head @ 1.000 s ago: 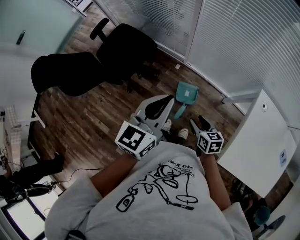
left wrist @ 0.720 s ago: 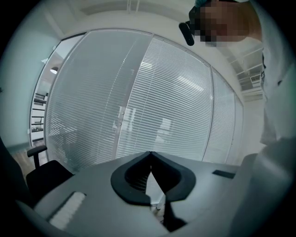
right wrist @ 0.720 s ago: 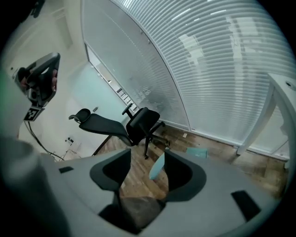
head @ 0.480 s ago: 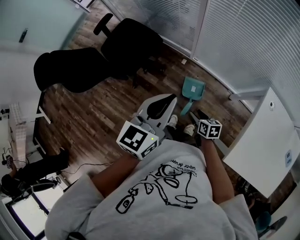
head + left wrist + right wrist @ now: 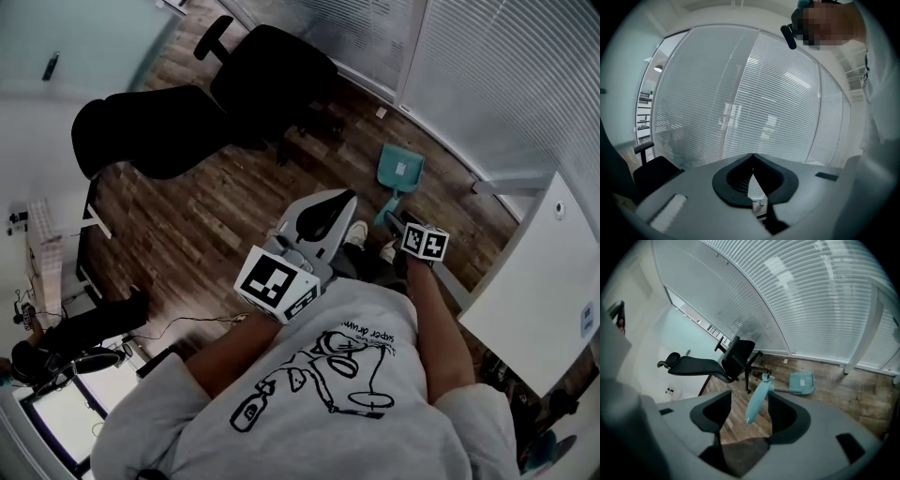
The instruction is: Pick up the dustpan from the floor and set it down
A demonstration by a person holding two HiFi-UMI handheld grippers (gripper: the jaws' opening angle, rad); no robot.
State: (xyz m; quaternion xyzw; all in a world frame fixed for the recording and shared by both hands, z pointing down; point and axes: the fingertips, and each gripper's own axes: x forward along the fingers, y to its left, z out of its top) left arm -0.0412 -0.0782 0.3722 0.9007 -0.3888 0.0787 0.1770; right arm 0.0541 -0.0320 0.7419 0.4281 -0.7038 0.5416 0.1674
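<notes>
Dustpan [image 5: 400, 171] lies on the wooden floor [image 5: 206, 225] near the blinds [image 5: 525, 84]. From above, the near end of its handle slips behind the right gripper [image 5: 401, 225], whose jaw tips are hard to make out there. That gripper's own view shows the teal handle between jaws that are opening wide, close beside one pad; whether it touches I cannot tell. The left gripper [image 5: 753, 156] holds nothing, its jaw tips meeting, and faces only blinds.
</notes>
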